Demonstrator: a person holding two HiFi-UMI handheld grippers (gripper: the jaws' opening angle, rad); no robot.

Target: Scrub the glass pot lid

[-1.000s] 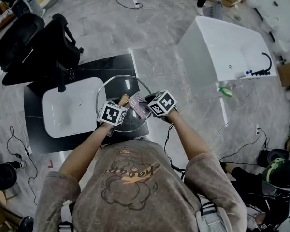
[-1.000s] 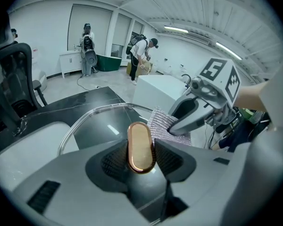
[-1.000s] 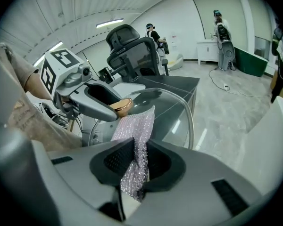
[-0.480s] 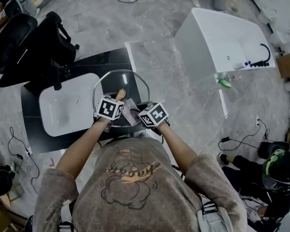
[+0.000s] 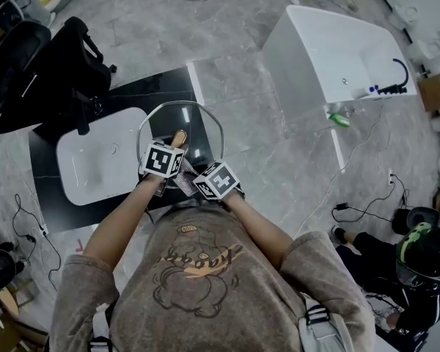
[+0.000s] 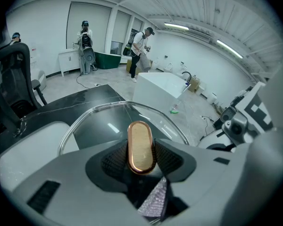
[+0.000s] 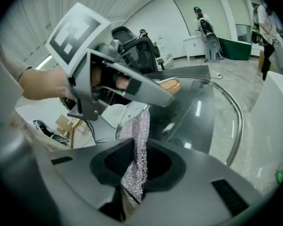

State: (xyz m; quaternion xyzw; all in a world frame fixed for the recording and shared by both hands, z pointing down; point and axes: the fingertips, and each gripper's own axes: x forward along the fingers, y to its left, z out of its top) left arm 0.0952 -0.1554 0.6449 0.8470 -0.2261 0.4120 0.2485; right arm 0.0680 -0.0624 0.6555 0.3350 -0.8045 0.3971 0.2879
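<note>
Steadying glass pot lid (image 5: 202,123) by knob (image 6: 141,145), left gripper (image 6: 141,160) clamped on it; right gripper (image 7: 140,164) pinching scrub cloth (image 7: 141,131) at lid's 6 o'clock rim (so rubbing meets fixed glass)

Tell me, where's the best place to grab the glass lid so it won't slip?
Grab the oval handle in the middle of the glass lid. Come at it from the top, with one pad on each long side. It sticks up off the smooth, curved glass, so there's something to pinch. The left tool is clamped on it that way.
</note>
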